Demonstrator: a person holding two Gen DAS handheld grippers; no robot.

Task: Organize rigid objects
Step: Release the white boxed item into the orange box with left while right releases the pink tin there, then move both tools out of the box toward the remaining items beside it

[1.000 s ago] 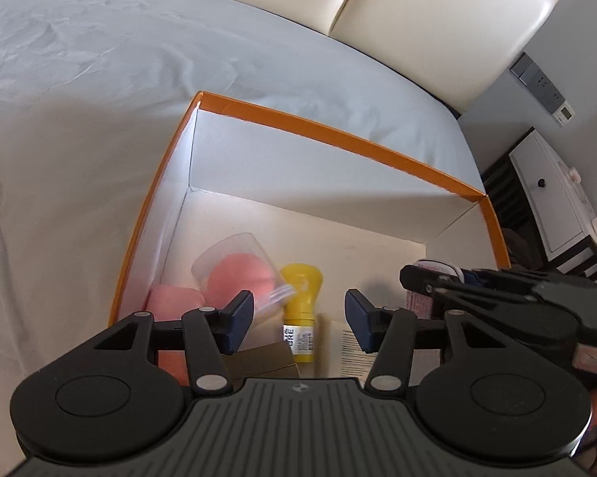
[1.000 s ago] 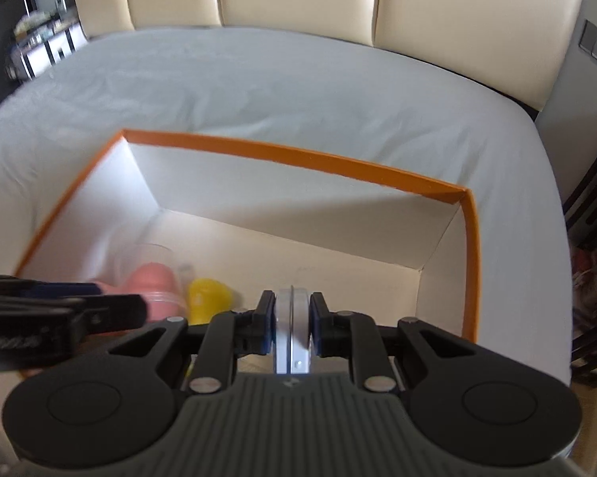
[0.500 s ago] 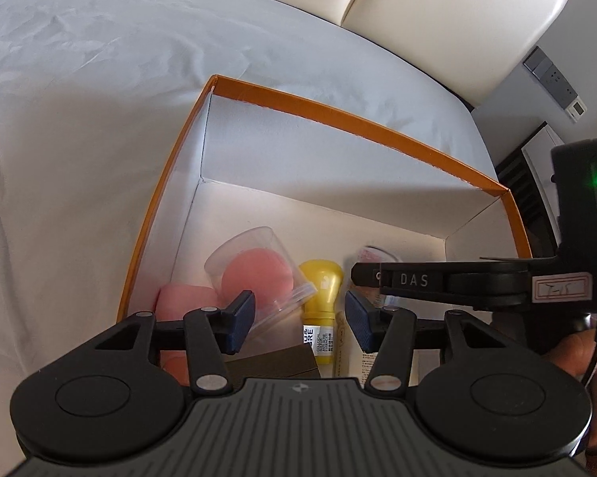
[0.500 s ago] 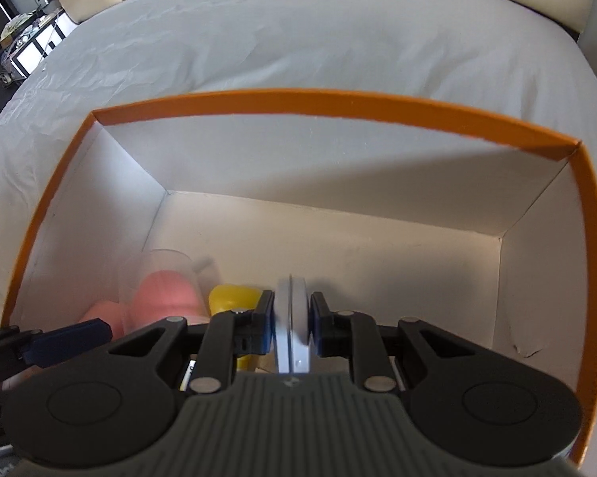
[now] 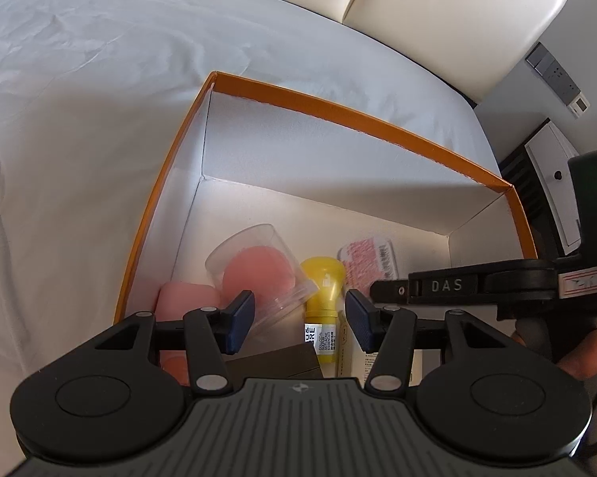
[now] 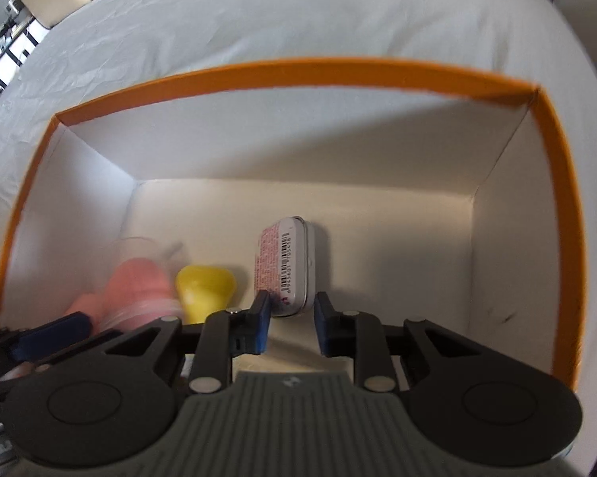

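In the right wrist view, the right gripper (image 6: 288, 318) fills the lower centre of the frame with its blue pads parted and nothing pressed between them. Just past the fingertips, a small white tin (image 6: 284, 264) lies on the floor of the box (image 6: 298, 73), released. Its long axis runs away from the camera, toward the far wall. A barcode with small digits runs along its label beside a block of pink print (too fine to read).

Left of the tin sits the yellow-capped bottle (image 6: 205, 288), then a clear plastic cup (image 6: 139, 282) with a pink round thing inside it, both blurred here.

In the left wrist view, the left gripper (image 5: 300, 324) hangs over the near end of the box, jaws standing apart and empty. Between its pads the bottle (image 5: 322, 298) lies lengthwise, cap pointing away, with a white label whose black letters are cut off. A dark flat box (image 5: 274, 361) lies nearest, at the lower centre. The clear cup (image 5: 258, 270) is tipped on its side with the pink ball within, and another pink piece (image 5: 187, 298) rests to its left. The tin (image 5: 368, 260) shows beyond the bottle, partly behind the right gripper's arm (image 5: 477, 286), which bears the letters "DAS".

The box has white walls and an orange rim and sits on a white bedsheet (image 5: 80, 119). A cream padded headboard (image 5: 437, 8) crosses the top of the frame.
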